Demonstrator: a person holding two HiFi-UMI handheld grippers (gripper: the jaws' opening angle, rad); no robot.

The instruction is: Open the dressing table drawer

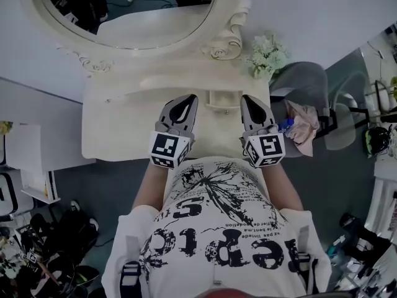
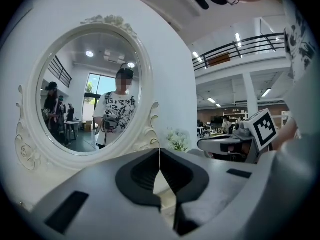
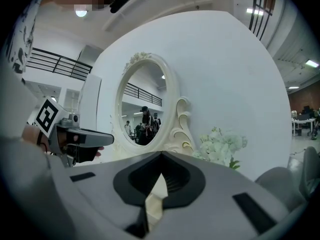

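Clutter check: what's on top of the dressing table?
Mirror and white flowers at the back. The left hand-held gripper and right hand-held gripper hide part of the front.

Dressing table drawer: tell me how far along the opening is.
Done: nothing certain; the small drawer under the mirror may jut out, I cannot tell. In hand: nothing; the left tool and right tool are both shut, empty, held above the tabletop. Left: grip the drawer and pull, if it is closed.
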